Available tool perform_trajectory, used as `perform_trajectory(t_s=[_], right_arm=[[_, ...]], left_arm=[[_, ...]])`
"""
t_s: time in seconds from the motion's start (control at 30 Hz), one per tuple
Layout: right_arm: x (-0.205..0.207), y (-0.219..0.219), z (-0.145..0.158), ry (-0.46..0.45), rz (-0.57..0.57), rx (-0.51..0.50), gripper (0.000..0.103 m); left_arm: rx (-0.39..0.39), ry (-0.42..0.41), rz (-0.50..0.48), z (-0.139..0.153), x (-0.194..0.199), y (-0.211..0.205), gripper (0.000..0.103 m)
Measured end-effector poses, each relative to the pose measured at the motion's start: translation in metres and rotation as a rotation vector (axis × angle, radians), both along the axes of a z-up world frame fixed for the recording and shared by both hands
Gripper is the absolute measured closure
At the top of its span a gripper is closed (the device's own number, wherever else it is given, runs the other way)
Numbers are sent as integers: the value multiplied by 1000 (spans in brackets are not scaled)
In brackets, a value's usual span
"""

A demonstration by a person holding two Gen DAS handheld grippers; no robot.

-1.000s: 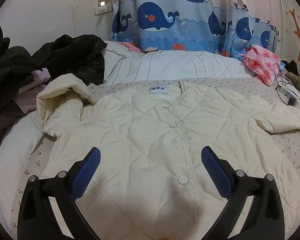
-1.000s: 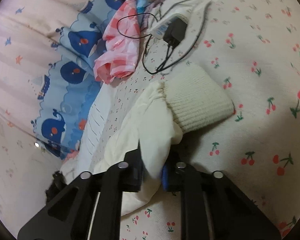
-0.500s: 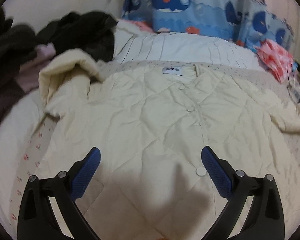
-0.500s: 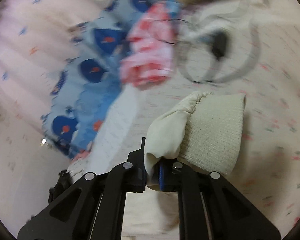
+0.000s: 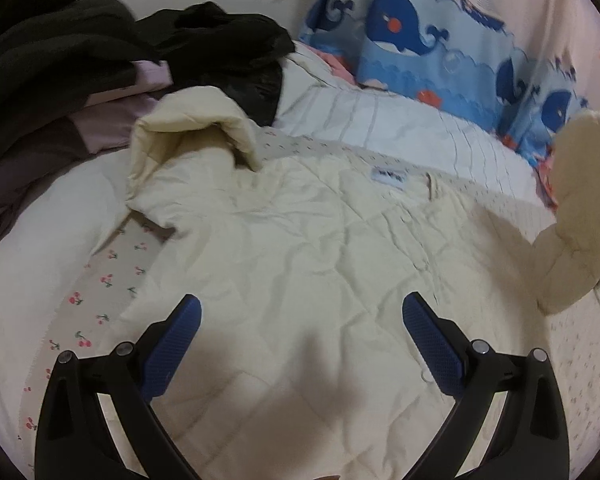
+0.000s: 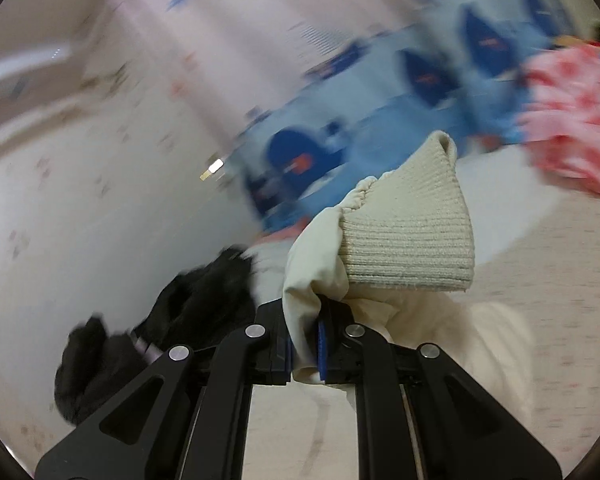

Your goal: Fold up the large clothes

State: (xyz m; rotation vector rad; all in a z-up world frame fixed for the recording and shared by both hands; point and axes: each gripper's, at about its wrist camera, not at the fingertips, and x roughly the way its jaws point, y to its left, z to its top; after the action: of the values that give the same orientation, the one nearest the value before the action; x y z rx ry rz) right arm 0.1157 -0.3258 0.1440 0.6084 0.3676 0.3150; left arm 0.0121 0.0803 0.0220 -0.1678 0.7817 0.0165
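A cream quilted jacket [image 5: 300,248] lies spread front-up on the bed, collar label toward the curtain. Its left sleeve [image 5: 188,136] is bunched and folded near the dark clothes. My left gripper [image 5: 300,320] hovers open over the jacket's lower front, nothing between its blue pads. My right gripper [image 6: 305,340] is shut on the jacket's right sleeve [image 6: 316,264], just behind the ribbed cuff [image 6: 408,240], and holds it lifted off the bed. In the left wrist view that raised sleeve [image 5: 576,216] hangs at the right edge.
A pile of black and purple clothes [image 5: 80,64] sits at the bed's left side. A white striped duvet [image 5: 380,120] lies beyond the jacket, before the whale curtain [image 5: 420,40]. A pink checked cloth [image 6: 572,120] lies at the far right. The cherry-print sheet [image 5: 112,280] shows beside the jacket.
The right gripper has lifted the sleeve off the bed and swung it up and over toward the jacket's body. The left gripper drifted sideways over the jacket, still open.
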Motion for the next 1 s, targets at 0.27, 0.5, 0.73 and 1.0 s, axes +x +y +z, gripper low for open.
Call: perform_trajectory(t_s=[0.27,0.5,0.73,1.0], right_arm=[[50,213,-87,181,371,-212,90],[50,305,-180,493,623,-261,55],[-6,216,-138,410,436,-159,20],[-116,106,-152,427,306,-29,19]], left_arm=[[-116,-27,171,12,4,68,6],[-100,-29,205,14,7,88,6],[83,-41,103,17,13,62,6],[629,-98,-180,20,60,-19,6]])
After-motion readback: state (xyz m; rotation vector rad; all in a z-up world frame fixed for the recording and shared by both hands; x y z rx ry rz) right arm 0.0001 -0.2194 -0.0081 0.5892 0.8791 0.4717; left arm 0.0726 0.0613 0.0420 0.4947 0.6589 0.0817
